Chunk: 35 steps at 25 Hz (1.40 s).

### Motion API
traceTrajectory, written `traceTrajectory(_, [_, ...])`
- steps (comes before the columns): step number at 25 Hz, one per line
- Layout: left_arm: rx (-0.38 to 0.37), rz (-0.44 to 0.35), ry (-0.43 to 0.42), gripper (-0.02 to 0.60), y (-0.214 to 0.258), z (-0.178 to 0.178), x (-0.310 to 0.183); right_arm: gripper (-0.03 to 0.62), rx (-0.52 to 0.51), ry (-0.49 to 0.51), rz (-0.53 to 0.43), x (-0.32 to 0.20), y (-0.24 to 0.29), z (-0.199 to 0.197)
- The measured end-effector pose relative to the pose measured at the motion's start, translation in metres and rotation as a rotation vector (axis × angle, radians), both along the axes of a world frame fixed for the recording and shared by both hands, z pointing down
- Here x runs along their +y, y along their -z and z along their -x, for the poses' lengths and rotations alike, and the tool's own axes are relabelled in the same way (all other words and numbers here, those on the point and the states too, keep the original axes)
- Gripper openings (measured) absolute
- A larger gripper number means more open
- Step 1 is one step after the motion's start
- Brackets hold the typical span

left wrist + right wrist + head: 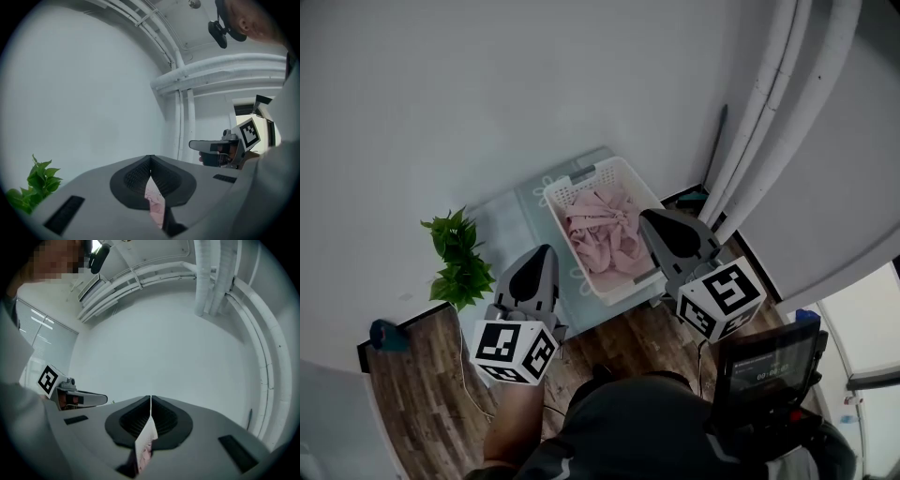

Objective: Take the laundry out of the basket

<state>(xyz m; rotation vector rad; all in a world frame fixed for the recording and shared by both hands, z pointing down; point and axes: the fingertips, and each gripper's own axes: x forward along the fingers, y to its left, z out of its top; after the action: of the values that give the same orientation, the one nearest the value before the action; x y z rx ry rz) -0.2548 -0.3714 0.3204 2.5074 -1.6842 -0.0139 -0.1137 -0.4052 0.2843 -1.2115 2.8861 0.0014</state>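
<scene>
A white slotted laundry basket (583,179) stands on the floor against the wall, full of crumpled pink laundry (605,234). Both grippers are raised level and point at the wall. My left gripper (546,249) hovers left of the basket with its jaws meeting at the tip (150,157) and nothing held. My right gripper (645,217) hangs over the basket's right rim, shut and empty (150,397). A sliver of pink laundry (154,199) shows through the slit under the left jaws, and pink laundry (146,441) shows the same way under the right ones.
A green potted plant (459,262) stands left of the basket. White pipes (769,112) run along the wall at the right. A dark console with a screen (769,361) sits at the lower right. Wooden flooring (422,394) lies below, and a pale mat (511,220) under the basket.
</scene>
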Motion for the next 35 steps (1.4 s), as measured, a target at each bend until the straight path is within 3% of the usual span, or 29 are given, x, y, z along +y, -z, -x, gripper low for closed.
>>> traceTrajectory(6, [0.009,-0.006,-0.013,0.009,-0.012,0.019,-0.018,0.018,0.005,-0.067,0.011,-0.027,-0.014,0.007])
traceTrajectory(15, [0.016,0.052,0.036,0.009,-0.026,0.035,-0.059,0.031,0.081,-0.037,0.098,-0.089,-0.051,0.024])
traceTrajectory(22, [-0.006,0.082,0.098,0.009,-0.039,0.037,-0.094,0.235,0.186,0.078,0.202,-0.145,-0.104,0.039])
traceTrajectory(29, [-0.025,0.126,0.164,0.009,-0.063,0.048,-0.121,0.358,0.293,0.201,0.312,-0.178,-0.17,0.066])
traceTrajectory(35, [-0.026,0.17,0.201,0.009,-0.086,0.06,-0.132,0.486,0.507,0.339,0.388,-0.182,-0.244,0.096])
